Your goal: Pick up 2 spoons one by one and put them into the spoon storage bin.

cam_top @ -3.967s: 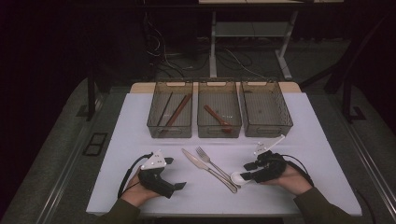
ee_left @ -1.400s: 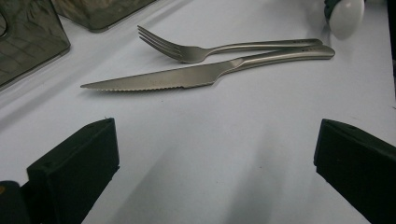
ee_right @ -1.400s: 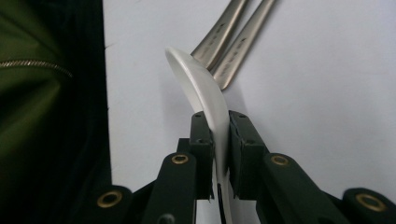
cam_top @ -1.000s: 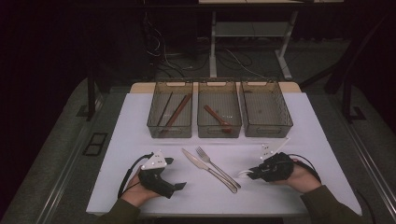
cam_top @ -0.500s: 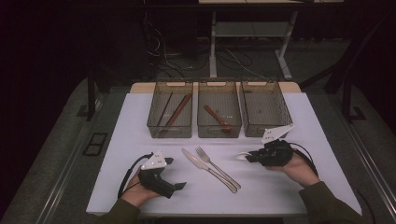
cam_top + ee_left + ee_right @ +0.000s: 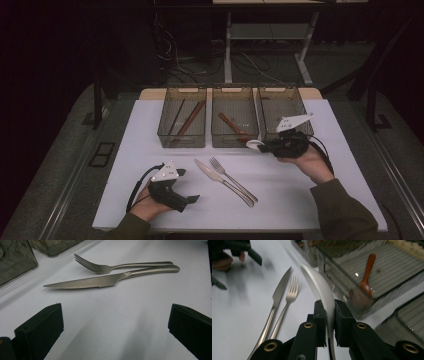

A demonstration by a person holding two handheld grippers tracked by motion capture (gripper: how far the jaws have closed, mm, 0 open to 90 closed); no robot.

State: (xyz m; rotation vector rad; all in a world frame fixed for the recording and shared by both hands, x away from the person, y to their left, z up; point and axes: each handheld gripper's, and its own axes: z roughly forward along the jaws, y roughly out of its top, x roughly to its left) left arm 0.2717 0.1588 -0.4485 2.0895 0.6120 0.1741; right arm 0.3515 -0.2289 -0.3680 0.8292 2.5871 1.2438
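My right gripper (image 6: 268, 146) (image 6: 328, 315) is shut on a white spoon (image 6: 319, 291) (image 6: 254, 144), lifted off the table in front of the middle bin (image 6: 234, 100), bowl pointing left. A steel knife (image 6: 220, 181) (image 6: 110, 280) (image 6: 275, 302) and a steel fork (image 6: 235, 180) (image 6: 120, 266) (image 6: 288, 302) lie side by side on the white table (image 6: 150, 150). My left gripper (image 6: 192, 200) (image 6: 115, 322) rests on the table at the front left, open, nothing between its jaws, pointing at the knife and fork.
Three clear bins stand in a row at the back. The left bin (image 6: 182, 105) holds dark and brown sticks. The middle bin holds a brown wooden spoon (image 6: 231, 125) (image 6: 364, 277). The right bin (image 6: 281, 100) looks bare. Cables trail from both grippers.
My right gripper has risen with the white spoon and moved back toward the bins, from the table's front right. The left gripper, knife and fork have stayed put.
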